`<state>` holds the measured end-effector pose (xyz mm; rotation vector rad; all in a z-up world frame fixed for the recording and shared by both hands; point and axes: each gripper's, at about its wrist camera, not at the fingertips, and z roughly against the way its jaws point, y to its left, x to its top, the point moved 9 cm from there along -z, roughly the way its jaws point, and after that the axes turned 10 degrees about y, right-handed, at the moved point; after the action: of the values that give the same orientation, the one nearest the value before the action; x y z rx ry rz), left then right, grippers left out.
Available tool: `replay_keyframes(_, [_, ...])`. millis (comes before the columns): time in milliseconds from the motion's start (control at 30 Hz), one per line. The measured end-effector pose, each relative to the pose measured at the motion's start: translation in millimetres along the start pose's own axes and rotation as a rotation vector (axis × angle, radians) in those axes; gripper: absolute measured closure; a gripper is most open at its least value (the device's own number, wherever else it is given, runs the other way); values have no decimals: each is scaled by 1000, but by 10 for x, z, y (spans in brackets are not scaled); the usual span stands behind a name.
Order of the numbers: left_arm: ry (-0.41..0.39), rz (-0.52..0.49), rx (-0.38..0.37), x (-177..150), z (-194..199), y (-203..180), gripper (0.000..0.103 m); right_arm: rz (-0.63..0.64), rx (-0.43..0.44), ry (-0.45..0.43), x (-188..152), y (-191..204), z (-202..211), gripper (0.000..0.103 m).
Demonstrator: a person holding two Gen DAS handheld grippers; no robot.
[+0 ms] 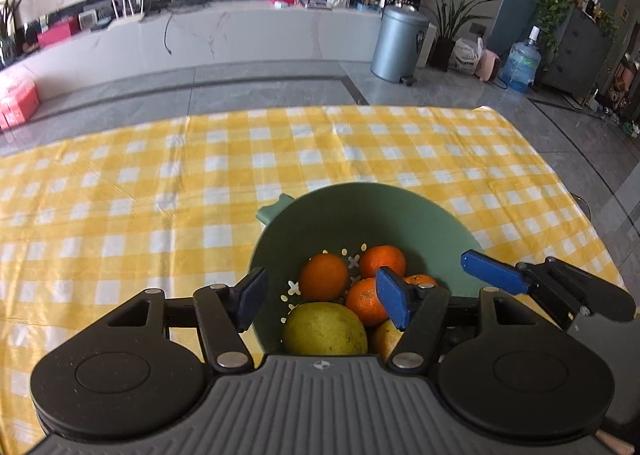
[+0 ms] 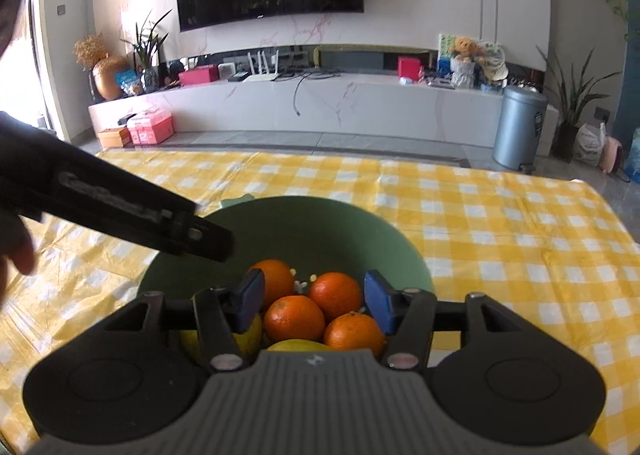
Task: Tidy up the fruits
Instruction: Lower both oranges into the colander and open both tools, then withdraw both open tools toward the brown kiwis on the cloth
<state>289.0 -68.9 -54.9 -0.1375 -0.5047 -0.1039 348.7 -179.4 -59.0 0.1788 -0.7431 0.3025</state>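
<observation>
A green colander bowl (image 1: pixel 360 211) sits on the yellow checked tablecloth (image 1: pixel 160 175). It holds several oranges (image 1: pixel 324 275) and yellow-green pears (image 1: pixel 324 329). My left gripper (image 1: pixel 320 301) is open and empty just above the fruit at the bowl's near side. The right gripper's blue finger (image 1: pixel 494 273) shows at the bowl's right rim. In the right wrist view the same bowl (image 2: pixel 304 223) holds oranges (image 2: pixel 294 317) and a pear (image 2: pixel 248 339). My right gripper (image 2: pixel 314 305) is open and empty above them. The left gripper's black arm (image 2: pixel 120 207) crosses the bowl's left rim.
The tablecloth (image 2: pixel 500 235) spreads to the left, right and beyond the bowl. Past the table's far edge lie a grey floor, a white TV bench and a metal bin (image 1: pixel 400 43).
</observation>
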Motion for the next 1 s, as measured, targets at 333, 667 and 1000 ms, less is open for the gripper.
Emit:
replay_keyframes(333, [-91, -200, 98, -283, 570, -169, 30, -107, -7, -92, -93, -7, 429, 42])
replay_keyframes(667, [-111, -202, 130, -724, 767, -14, 30, -149, 28, -128, -245, 205, 703, 41])
replay_keyframes(1000, [-114, -149, 106, -1081, 808, 211, 30, -154, 36, -126, -485, 420, 877, 40])
